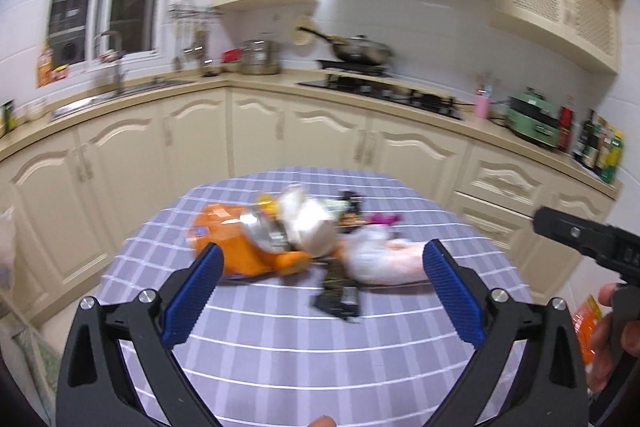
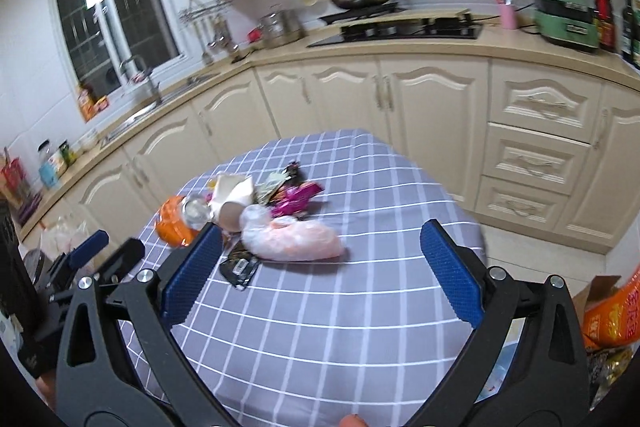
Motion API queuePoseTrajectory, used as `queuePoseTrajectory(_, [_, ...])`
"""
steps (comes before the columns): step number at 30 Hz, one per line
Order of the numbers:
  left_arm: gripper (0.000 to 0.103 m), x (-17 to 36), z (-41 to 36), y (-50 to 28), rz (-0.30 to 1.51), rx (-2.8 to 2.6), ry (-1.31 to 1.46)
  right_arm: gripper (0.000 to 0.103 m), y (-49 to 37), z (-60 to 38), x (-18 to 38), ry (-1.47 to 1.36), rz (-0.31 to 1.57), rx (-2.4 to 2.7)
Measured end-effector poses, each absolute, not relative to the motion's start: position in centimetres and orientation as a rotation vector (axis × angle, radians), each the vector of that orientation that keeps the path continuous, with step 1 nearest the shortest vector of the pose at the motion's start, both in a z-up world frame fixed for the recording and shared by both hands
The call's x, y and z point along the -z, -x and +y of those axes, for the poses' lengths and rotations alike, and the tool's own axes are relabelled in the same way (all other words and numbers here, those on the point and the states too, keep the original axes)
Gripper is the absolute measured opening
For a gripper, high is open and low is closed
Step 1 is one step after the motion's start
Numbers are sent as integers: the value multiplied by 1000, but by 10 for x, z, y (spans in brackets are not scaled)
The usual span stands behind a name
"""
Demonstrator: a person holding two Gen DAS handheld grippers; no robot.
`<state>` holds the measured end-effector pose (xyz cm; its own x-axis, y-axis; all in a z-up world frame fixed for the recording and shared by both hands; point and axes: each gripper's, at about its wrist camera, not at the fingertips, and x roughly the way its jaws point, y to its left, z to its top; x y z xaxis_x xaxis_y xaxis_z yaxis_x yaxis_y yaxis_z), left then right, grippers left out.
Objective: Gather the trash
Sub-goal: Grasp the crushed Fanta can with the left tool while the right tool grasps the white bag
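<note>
**Barely started: trash pile untouched on bench**

Both tools are spread wide and empty. Left tool (image 1: pixel 320 267) hovers over the near half of the bench (image 1: pixel 280 347), aimed at the pile; its view is blurred. Right tool (image 2: pixel 320 259) hangs a bit further back and to the right, fingers apart, nothing between them.

Trash sits in one cluster toward the far-left part of the bench: orange bag (image 2: pixel 174 223) at the left edge of the cluster, paper cup (image 2: pixel 234 201) lying against it, pink plastic bag (image 2: pixel 294 241) nearest the tools, black wrapper (image 2: pixel 240 269) flat just beside it, magenta wrapper (image 2: pixel 296 197) behind. No piece looks lifted. No bin is clearly identifiable; more packaging shows at the right edge of the right view, purpose unclear.

My read: nothing collected yet, whole pile is left.

Room: near and right parts of the cloth are bare, so approach is open from the front. Orange bag lies close to the left bench edge, could slide off if nudged. Cabinets (image 2: pixel 440 99) stand well apart behind.
</note>
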<state>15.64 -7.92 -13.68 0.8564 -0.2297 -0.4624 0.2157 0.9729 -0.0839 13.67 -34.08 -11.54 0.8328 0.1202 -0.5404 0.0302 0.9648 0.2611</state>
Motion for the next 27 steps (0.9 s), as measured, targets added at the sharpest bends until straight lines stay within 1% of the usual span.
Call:
queuePoseTrajectory(4, [97,148,-45,-181,517,133,55,97,-159,-322,130,-244,627,-85])
queuePoseTrajectory(8, [97,157,-29,-205,541,85,53,97,-177,-310,144,-218,656,-108])
queuePoseTrajectory(17, [97,190,-31,-267,644,19,35,97,-223,-290,178,-139,740,-166])
queuePoseTrajectory(23, [97,210,-36,-307,712,9,53,97,-264,-273,199,33,787,-215])
queuePoseTrajectory(25, [97,214,-36,-317,738,12,70,97,-270,-273,205,41,803,-259])
queuePoseTrajectory(27, [97,219,-35,-324,758,34,91,82,-271,-276,210,17,811,-277])
